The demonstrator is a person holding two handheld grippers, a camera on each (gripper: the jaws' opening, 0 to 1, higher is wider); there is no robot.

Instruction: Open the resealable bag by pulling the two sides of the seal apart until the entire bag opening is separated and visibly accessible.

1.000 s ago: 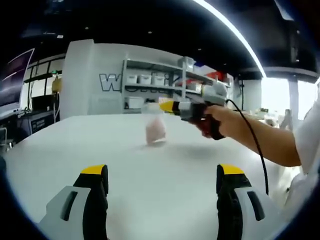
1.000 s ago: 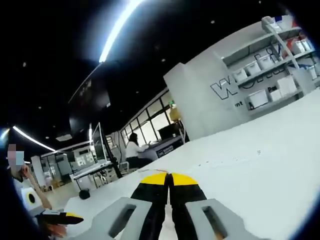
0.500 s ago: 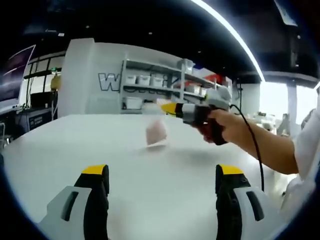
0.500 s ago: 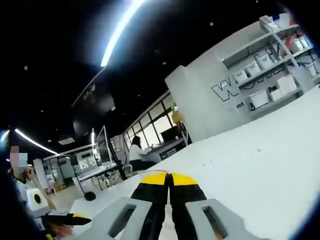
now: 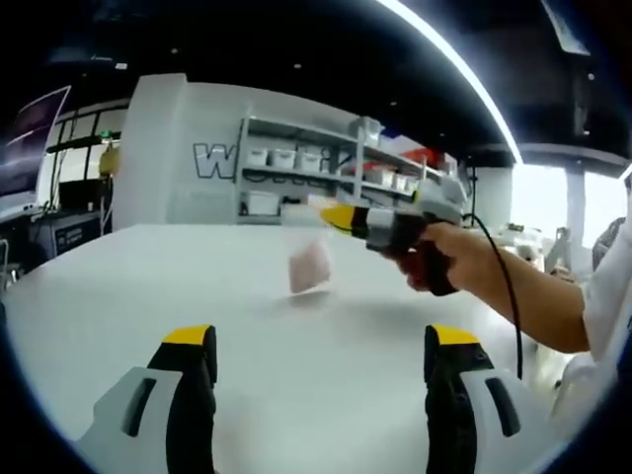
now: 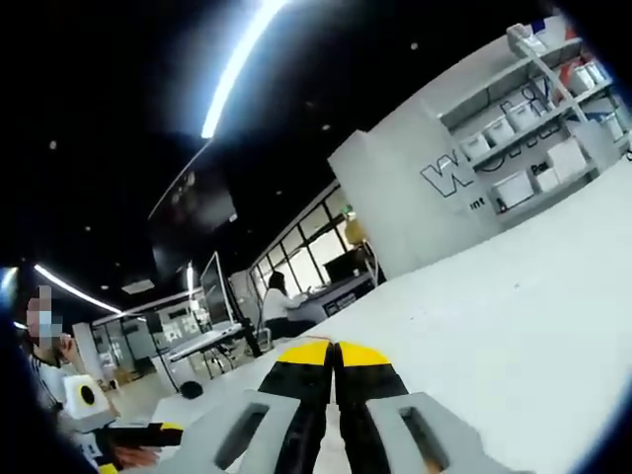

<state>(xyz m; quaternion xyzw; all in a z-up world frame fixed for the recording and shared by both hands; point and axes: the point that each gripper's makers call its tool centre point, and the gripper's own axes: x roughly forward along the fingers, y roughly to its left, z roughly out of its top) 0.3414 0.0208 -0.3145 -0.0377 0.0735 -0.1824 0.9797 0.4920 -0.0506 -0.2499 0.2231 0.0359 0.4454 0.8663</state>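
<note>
Left gripper [image 5: 316, 346]: grey moulded jaw housings with dark oblong slots, black fingers [image 5: 193, 390] capped in yellow, being seen at 6 o'clock. Right gripper [image 6: 336, 357]: same grey housings, black fingers, yellow tips [image 6: 308, 353]; in left gripper view, grey body, yellow nose, black grip, black cable [image 5: 499, 286] being trailed at 3 o'clock. White sleeve [image 5: 607, 286] being worn.

A long ceiling light strip [image 5: 464, 74] glares white against a dark ceiling, lighting the white table [image 5: 148, 286] evenly with only faint shadows. A window [image 5: 548, 188] at right blows out. Fisheye bending curves the edges; the resealable bag [image 5: 309, 265] looks soft and blurred.
</note>
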